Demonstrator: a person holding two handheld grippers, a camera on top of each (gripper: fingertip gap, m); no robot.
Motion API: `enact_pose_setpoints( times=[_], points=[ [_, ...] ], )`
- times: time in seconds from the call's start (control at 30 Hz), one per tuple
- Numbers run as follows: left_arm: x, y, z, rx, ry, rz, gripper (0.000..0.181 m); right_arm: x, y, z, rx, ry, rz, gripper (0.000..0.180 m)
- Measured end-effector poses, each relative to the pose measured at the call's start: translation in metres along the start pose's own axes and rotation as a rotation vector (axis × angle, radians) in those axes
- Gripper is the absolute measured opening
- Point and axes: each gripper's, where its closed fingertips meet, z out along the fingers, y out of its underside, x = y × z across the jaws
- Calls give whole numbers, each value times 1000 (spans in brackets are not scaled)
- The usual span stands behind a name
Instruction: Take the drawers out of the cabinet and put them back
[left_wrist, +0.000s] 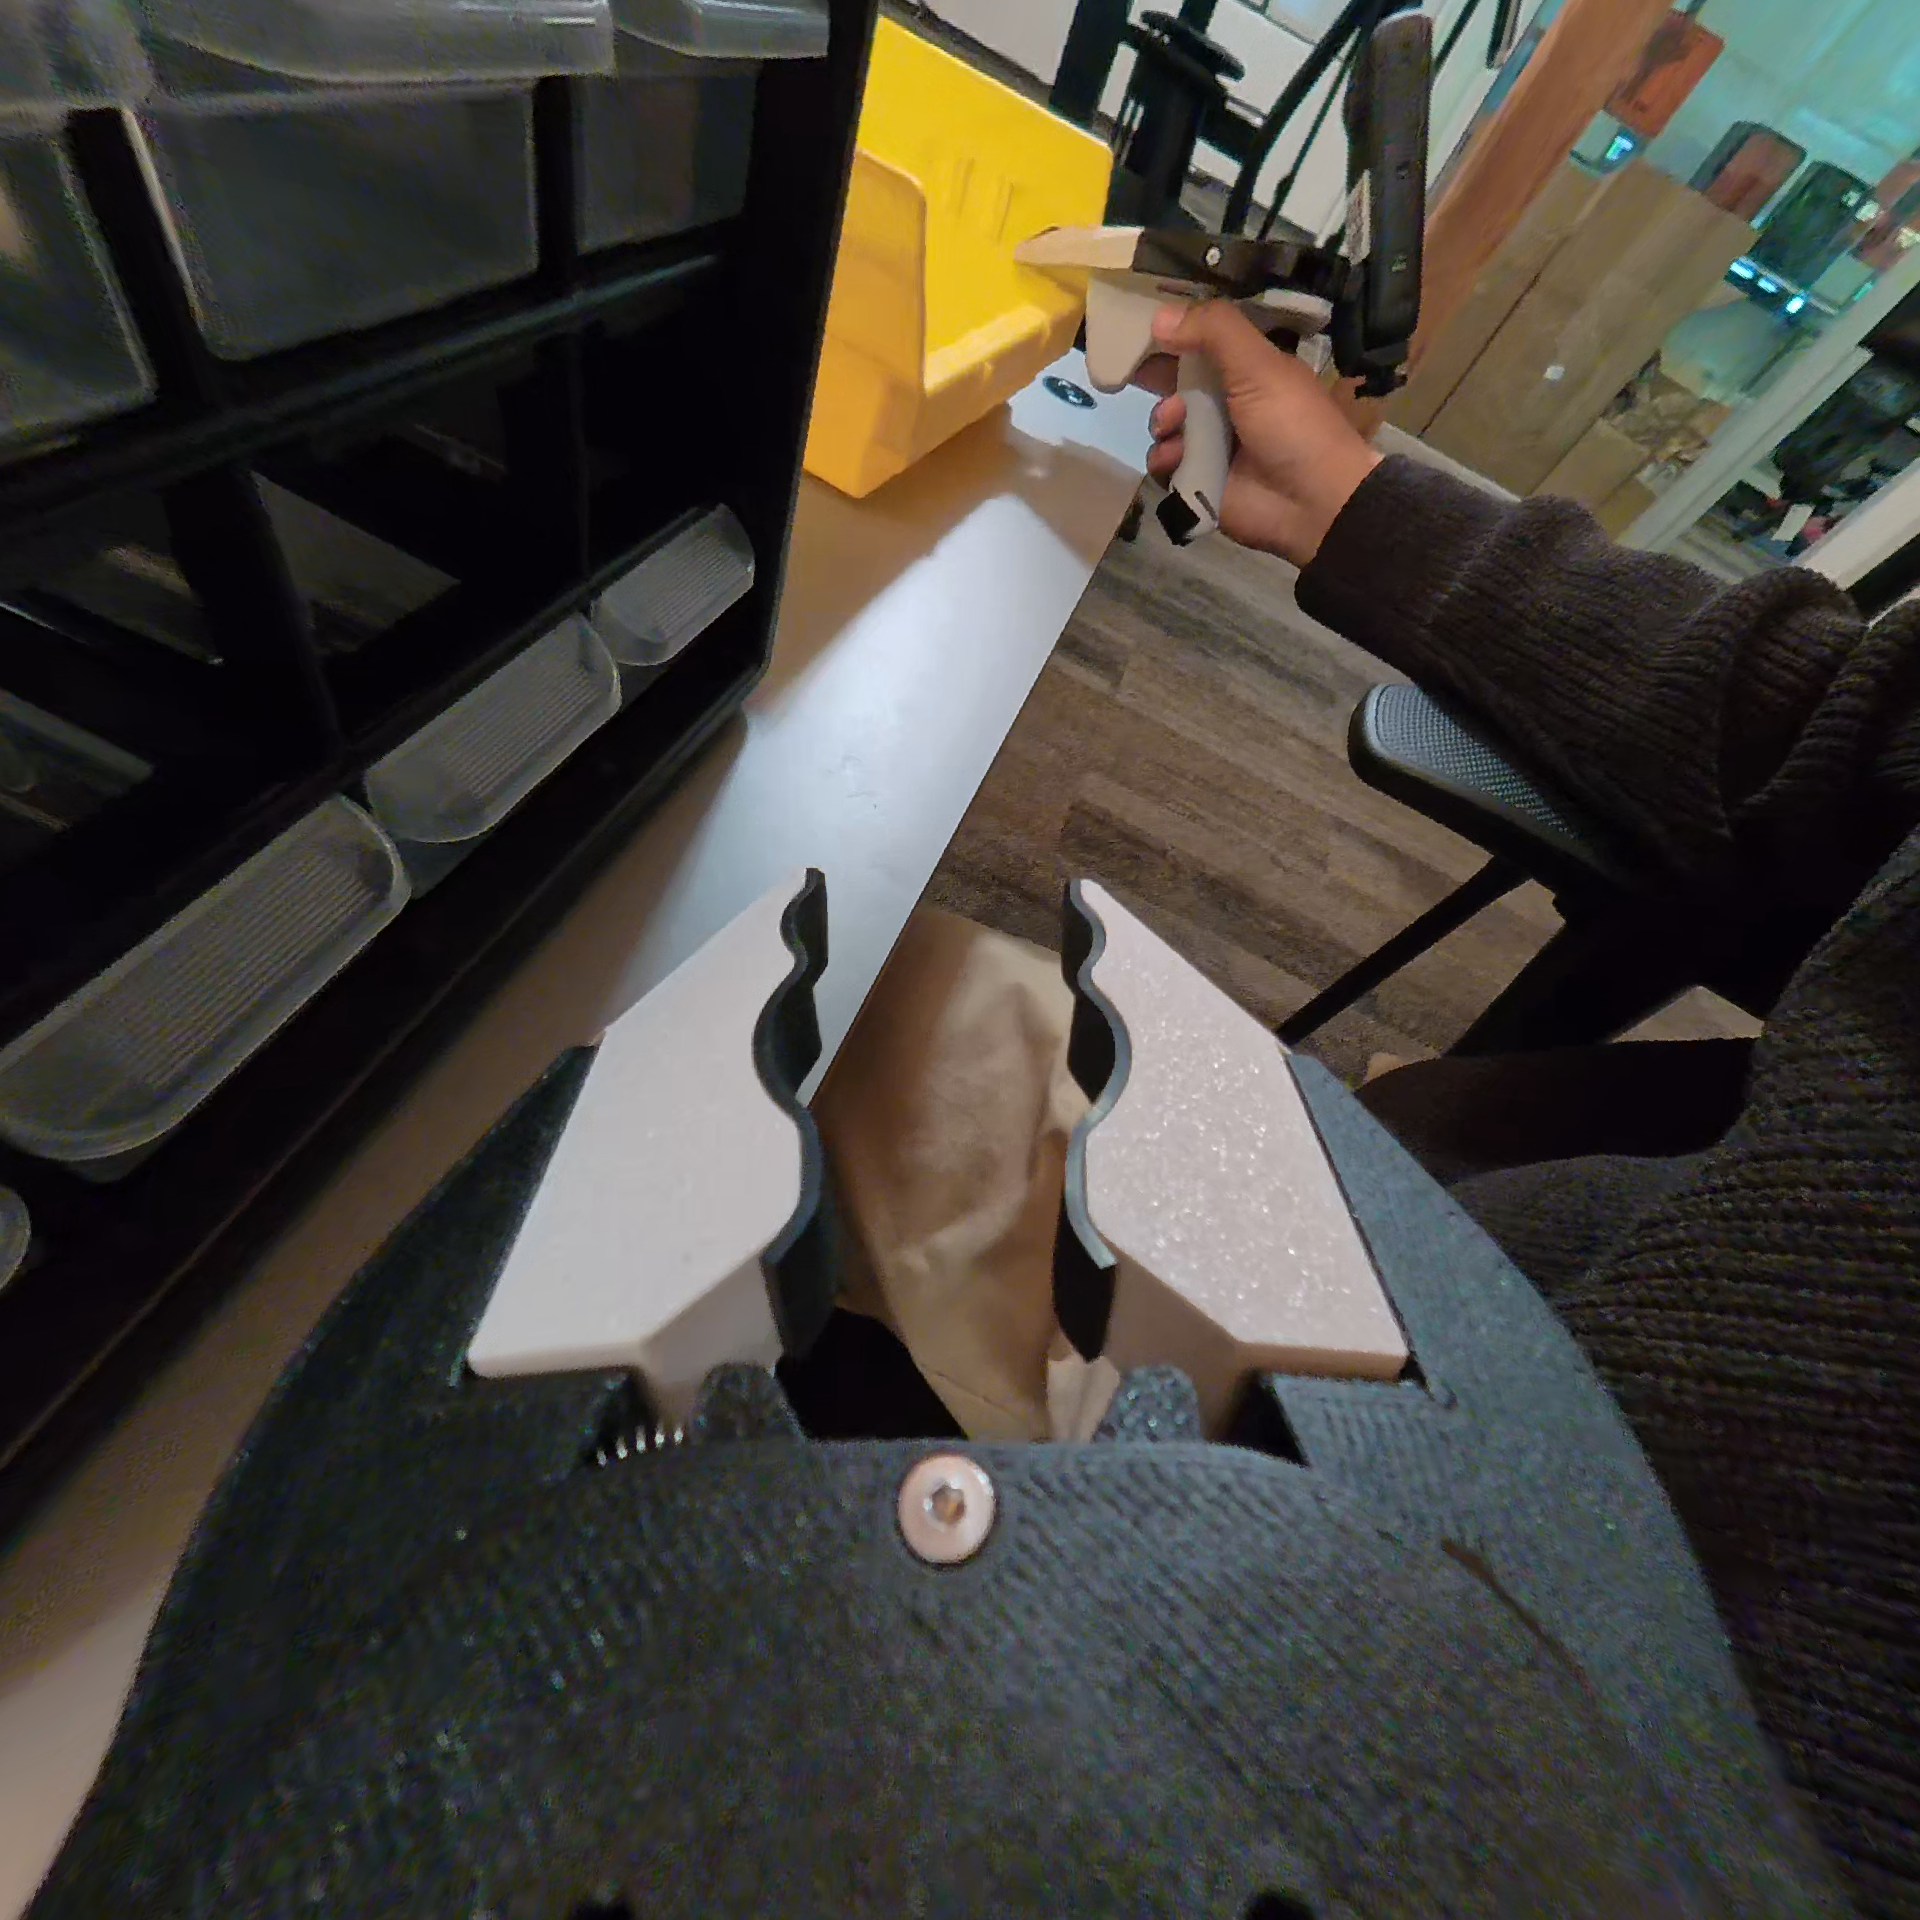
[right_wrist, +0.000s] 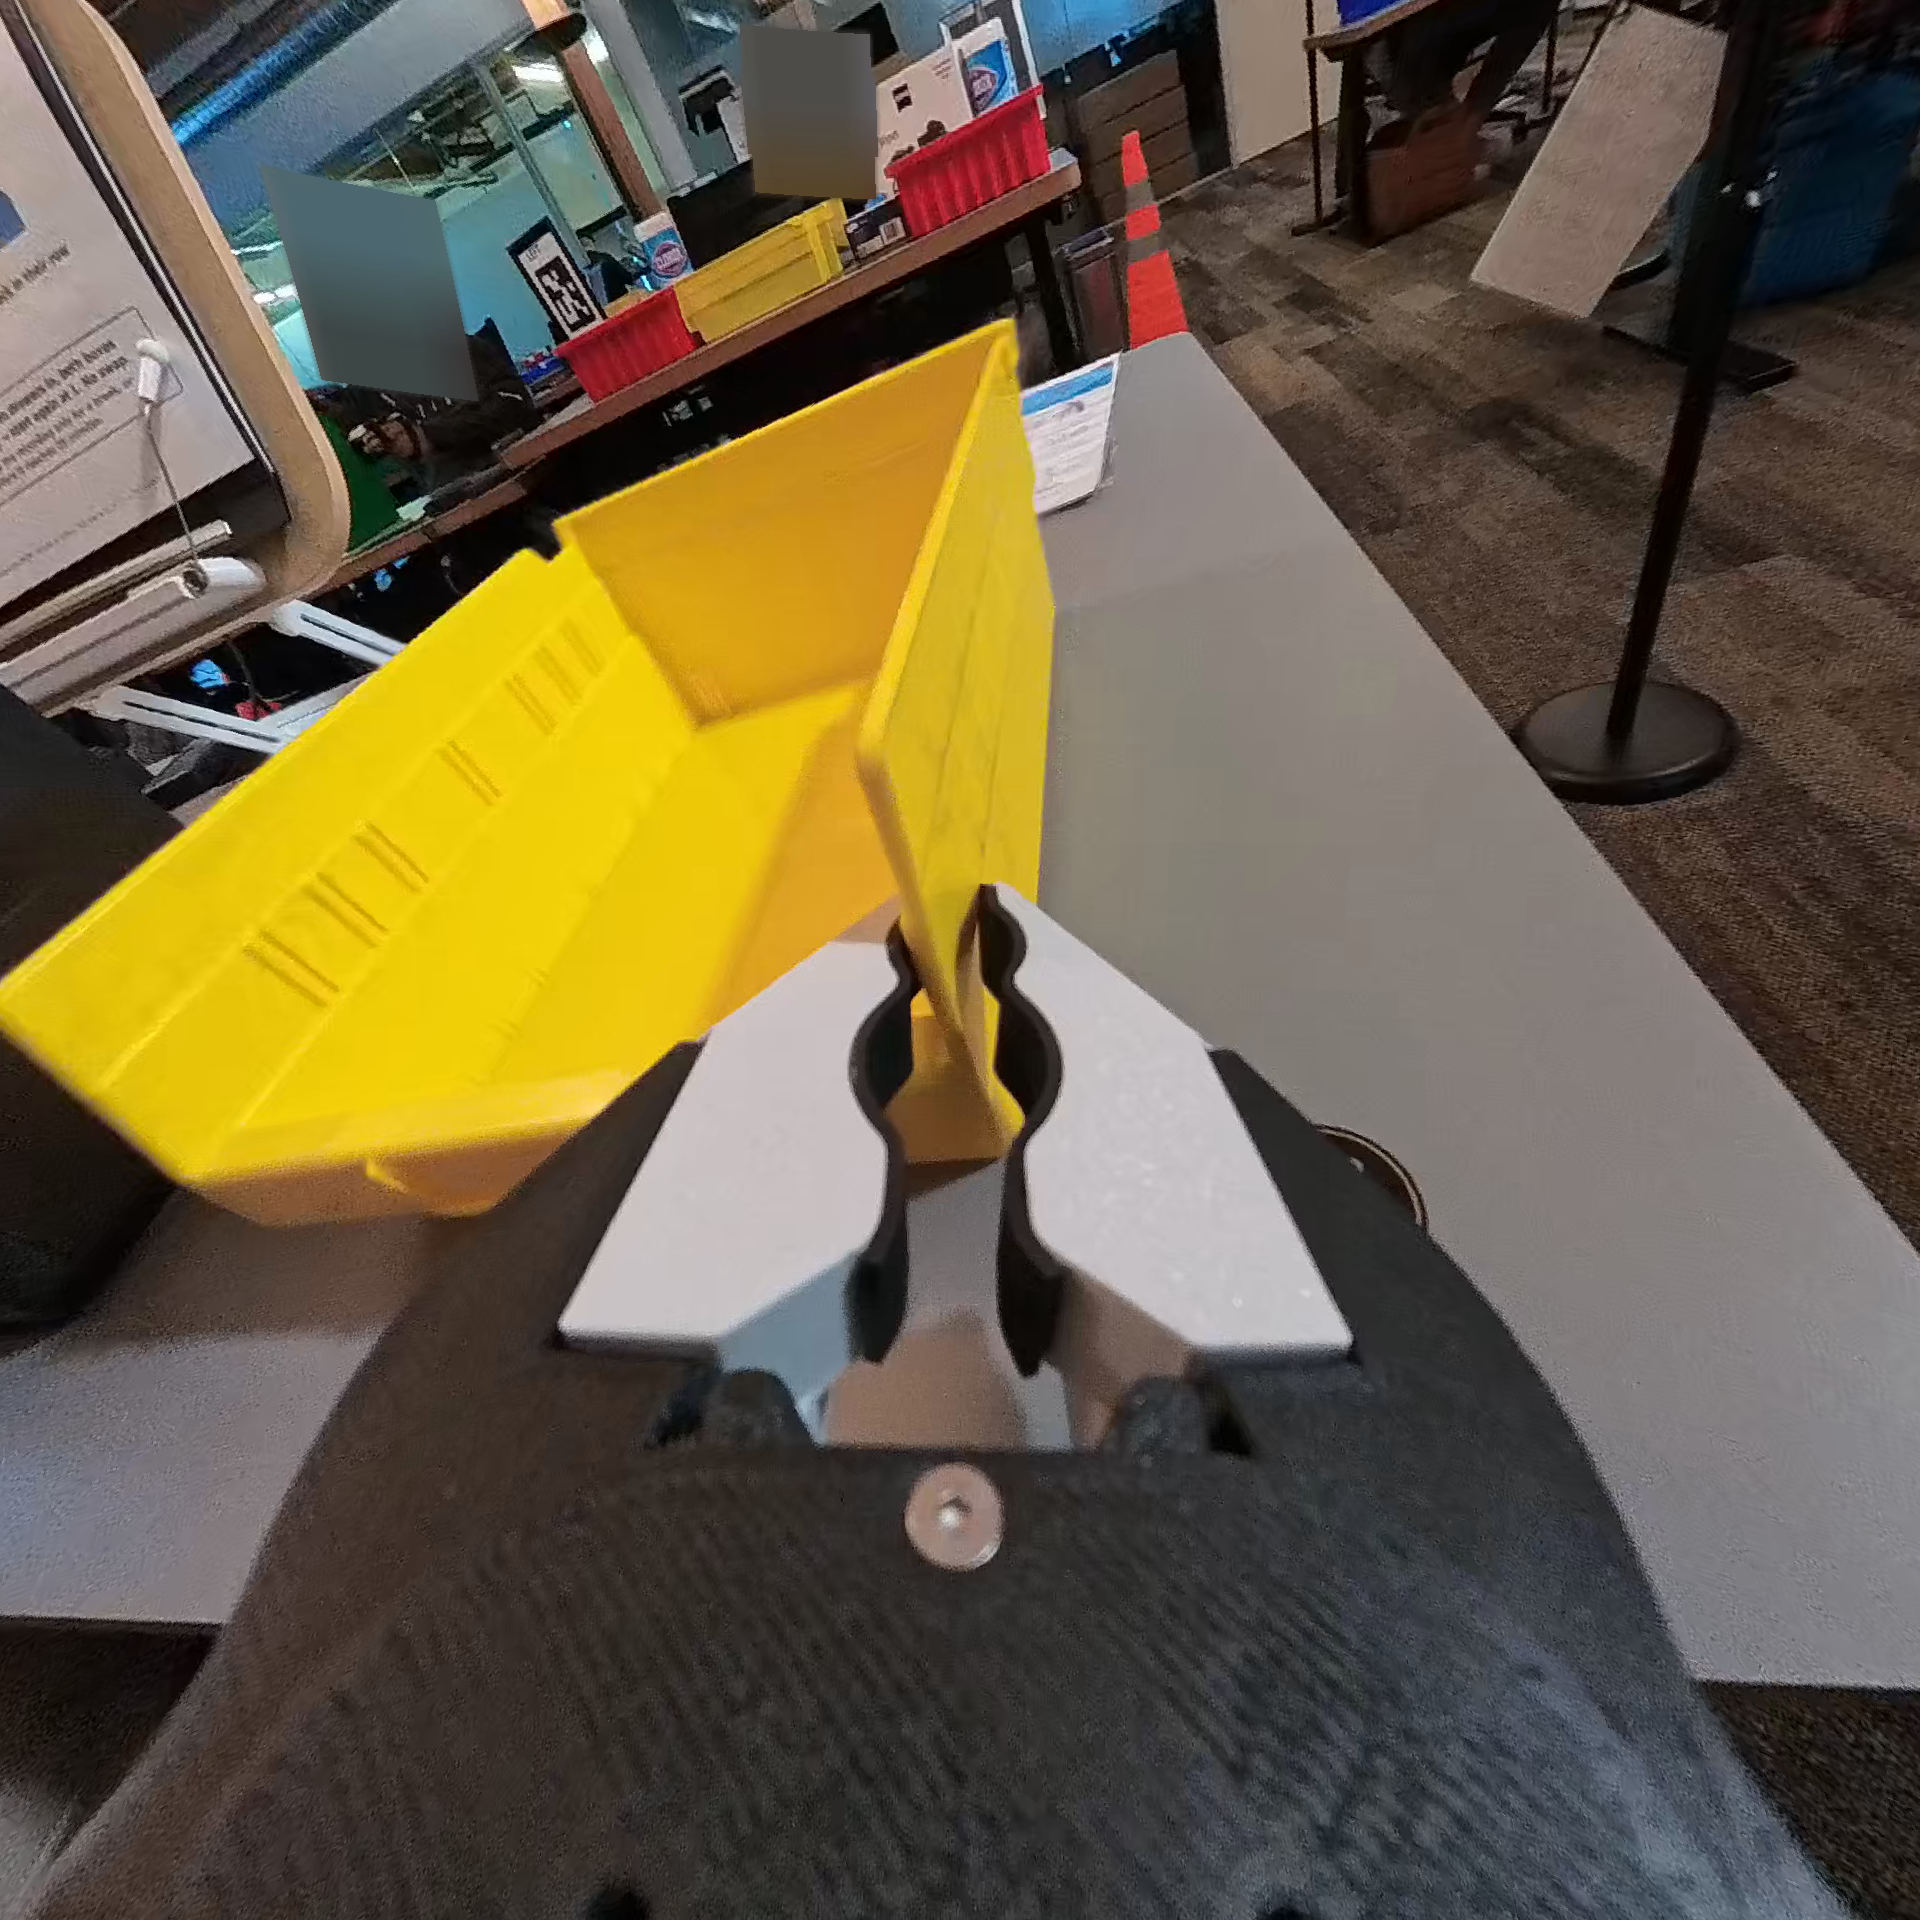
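On a grey table (right_wrist: 1299, 790) in an open workshop, the right gripper (right_wrist: 951, 935) is clamped on the near corner of a yellow drawer's (right_wrist: 499, 935) right side wall, the thin plastic edge pinched between its grey fingers (right_wrist: 1122, 1049). The drawer is empty and sits tilted, its front end near the gripper and its open top turned toward the camera. Seen from the left wrist camera, the same yellow drawer (left_wrist: 935, 343) stands just beside the right end of the black cabinet (left_wrist: 436, 582), and a hand (left_wrist: 1247, 457) in a dark knitted sleeve (left_wrist: 1621, 665) grips the right gripper's pale handle beside it. The left gripper (left_wrist: 945, 914) hangs free at the table's front edge with its fingers (left_wrist: 665, 1122) apart and nothing between them; tan fabric shows below the gap. The cabinet holds rows of clear plastic drawers (left_wrist: 488, 727) with ribbed pull tabs, and several of its middle compartments are dark and open. A black chair armrest (left_wrist: 1475, 769) sits to the right above the wood-patterned floor (left_wrist: 1174, 748). Beyond the yellow drawer, red bins (right_wrist: 966, 166) and an orange traffic cone (right_wrist: 1148, 260) stand farther off in the room.
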Motion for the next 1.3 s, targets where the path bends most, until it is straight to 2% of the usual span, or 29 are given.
enact_pose_setpoints(
  times=[1.17, 1.23, 1.3],
  points=[
    [0, 1, 0, 2, 15, -40, 46, 25, -5, -10, 57, 131, -17, 4],
    [0, 0, 0, 3, 14, -39, 46, 26, -4, -10, 41, 143, -5, 7],
    [1, 0, -1, 2, 17, -38, 44, 29, -7, -16, -9, 211, -27, 17]
  ],
)
